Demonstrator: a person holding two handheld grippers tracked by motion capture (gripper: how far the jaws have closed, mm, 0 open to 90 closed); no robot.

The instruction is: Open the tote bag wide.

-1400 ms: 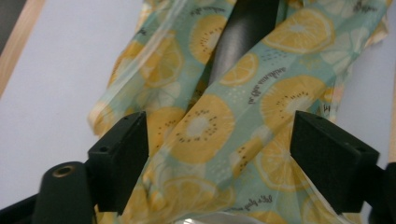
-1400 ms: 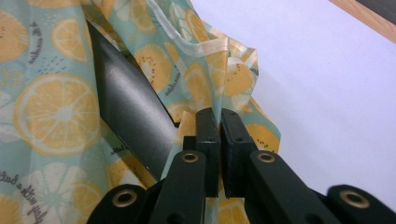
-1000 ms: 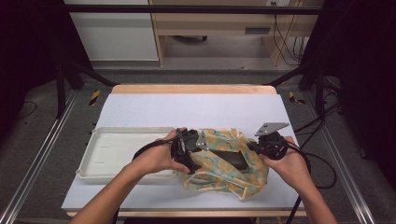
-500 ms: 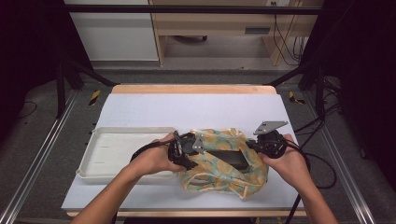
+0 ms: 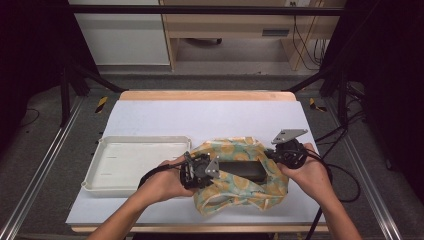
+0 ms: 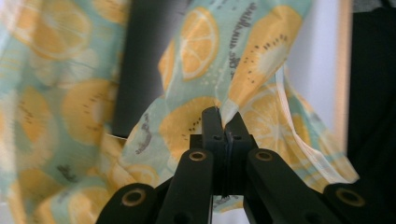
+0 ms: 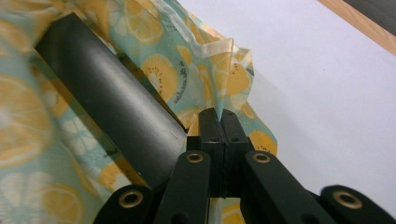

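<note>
A fruit-printed cloth [image 5: 240, 175] is seen spread in a loose heap on the white surface [image 5: 200, 120], just right of a shallow white tray [image 5: 135, 162]. A black cylinder [image 5: 242, 170] is laid on the cloth's middle, with folds of fabric raised around it on every side.

The left gripper [image 5: 216, 169] is held at the cloth's left edge, between the tray and the cylinder. Its jaws have just been closing, and in the left gripper view a fold of the cloth [image 6: 196, 70] is seen pinched between the two black pads of that gripper [image 6: 220, 120], which are pressed together on the fabric.

The right gripper [image 5: 272, 154] is held at the cloth's right edge, on the far side of the cylinder from the tray. In the right gripper view its pads are likewise clamped on a hem of the cloth [image 7: 205, 70] at this gripper [image 7: 218, 122], with the cylinder [image 7: 107, 98] lying just beside the jaws and the bare surface [image 7: 317, 93] stretching beyond the cloth.
</note>
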